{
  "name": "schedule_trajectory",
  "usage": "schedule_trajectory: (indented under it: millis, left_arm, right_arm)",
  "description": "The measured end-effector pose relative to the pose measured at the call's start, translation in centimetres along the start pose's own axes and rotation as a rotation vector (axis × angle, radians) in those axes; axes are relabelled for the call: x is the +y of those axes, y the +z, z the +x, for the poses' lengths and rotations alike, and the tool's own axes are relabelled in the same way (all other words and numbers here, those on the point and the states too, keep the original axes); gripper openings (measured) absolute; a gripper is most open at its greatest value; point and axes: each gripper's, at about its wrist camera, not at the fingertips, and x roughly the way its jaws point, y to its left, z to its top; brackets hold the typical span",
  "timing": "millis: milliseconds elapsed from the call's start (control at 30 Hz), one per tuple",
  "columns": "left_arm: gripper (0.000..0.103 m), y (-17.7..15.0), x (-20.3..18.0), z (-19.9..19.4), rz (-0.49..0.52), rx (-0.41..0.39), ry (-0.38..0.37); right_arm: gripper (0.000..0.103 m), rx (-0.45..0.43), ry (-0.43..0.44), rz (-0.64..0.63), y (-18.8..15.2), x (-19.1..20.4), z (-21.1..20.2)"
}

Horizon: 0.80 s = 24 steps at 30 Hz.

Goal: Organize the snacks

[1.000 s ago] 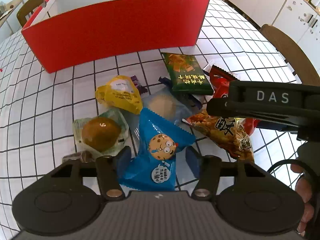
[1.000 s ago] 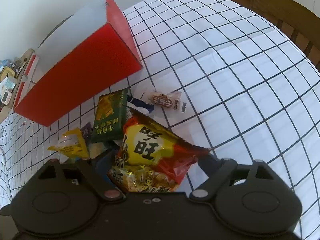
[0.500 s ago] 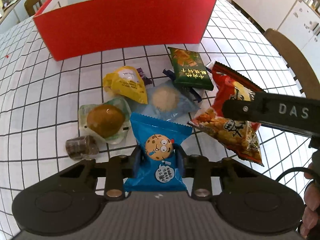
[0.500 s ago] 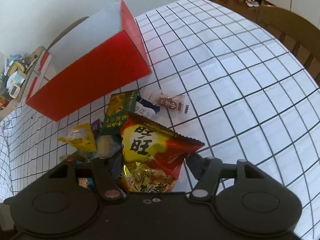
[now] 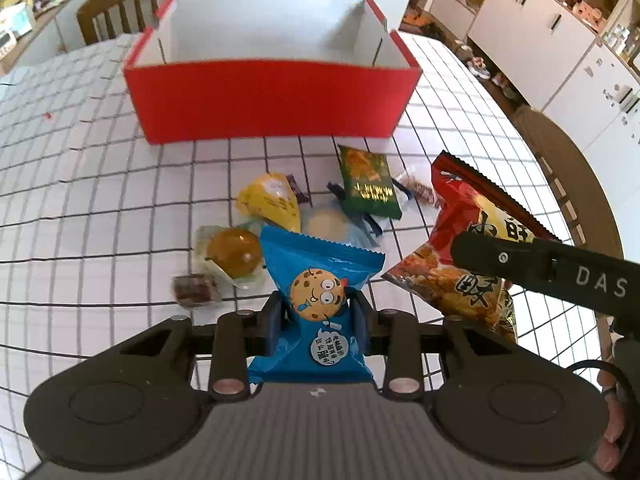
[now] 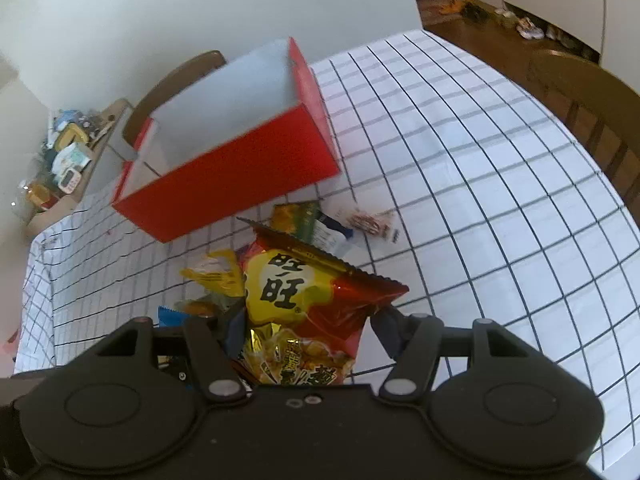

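Both tongs w/ snacks: L (image 5: 316, 312) blue cookie pack (image 5: 320, 280), R (image 6: 308, 332) red chip bag (image 6: 304, 292)

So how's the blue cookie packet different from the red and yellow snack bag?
The blue cookie packet is small and flat with a cartoon cookie face; the red and yellow snack bag is larger, puffier, printed with big characters. The packet sits pinched in the left gripper, the bag in the right gripper. Both are sealed with zigzag edges, gripped and raised off the other snacks on the checked tablecloth.

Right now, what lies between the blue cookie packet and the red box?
In the left wrist view: a yellow packet and a pale round snack lie between blue cookie packet and red box.
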Motion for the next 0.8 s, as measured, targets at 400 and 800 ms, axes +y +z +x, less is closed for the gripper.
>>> schedule_trajectory:
  millis: [400,800]
  left_arm:
    - [0.034,1.5,1.2,-4.9,-0.036,-0.083,0.025]
    - [0.034,4.8,2.4,-8.8,-0.063,-0.175,0.041]
  right_arm:
    - [0.063,-0.059,0.058,-0.095,1.8,2.9,-3.4]
    - [0.063,-0.110,0.073,-0.192,5.0,5.3,-4.6]
